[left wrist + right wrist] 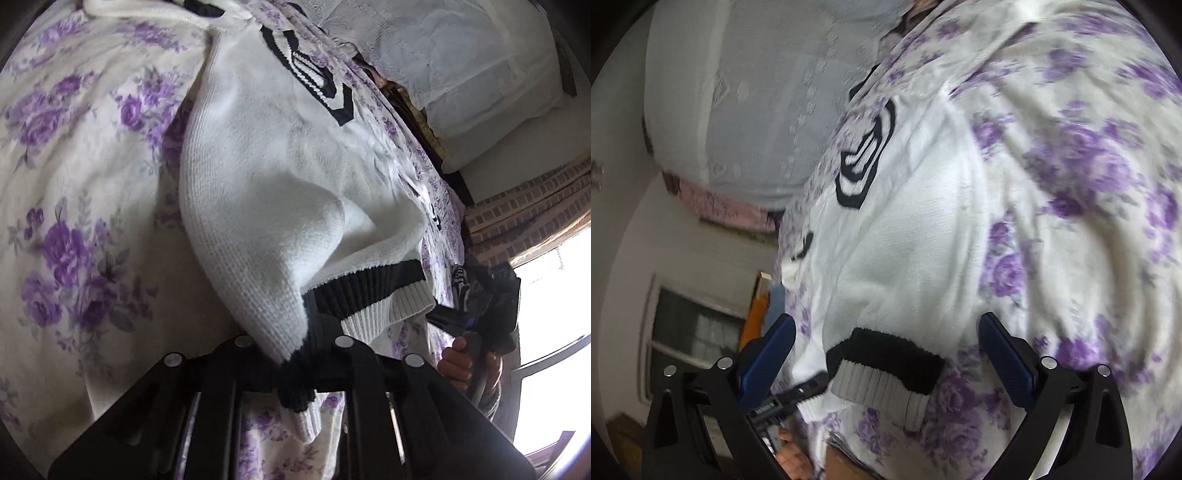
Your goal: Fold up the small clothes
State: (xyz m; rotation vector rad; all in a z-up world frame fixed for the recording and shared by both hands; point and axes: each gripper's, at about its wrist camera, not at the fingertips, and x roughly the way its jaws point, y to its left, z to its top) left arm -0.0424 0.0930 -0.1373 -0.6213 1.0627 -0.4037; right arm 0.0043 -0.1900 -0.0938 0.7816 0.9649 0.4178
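A small white knit sweater [280,177] with black trim lies on the floral bedsheet [74,177]. My left gripper [295,373] is shut on its black-and-white ribbed hem [365,295], with knit bunched between the jaws and lifted. In the right wrist view the same sweater [908,236] lies ahead, its striped cuff [886,373] between my right gripper's blue fingers [1008,365]. My right gripper [886,354] is open wide and holds nothing. It also shows in the left wrist view [476,310], at the sweater's right.
A pale lace-covered pillow [454,55] lies at the bed's head, also seen in the right wrist view [746,96]. A bright window [554,302] is at the right. A wall and a dark-framed window [690,328] stand beside the bed.
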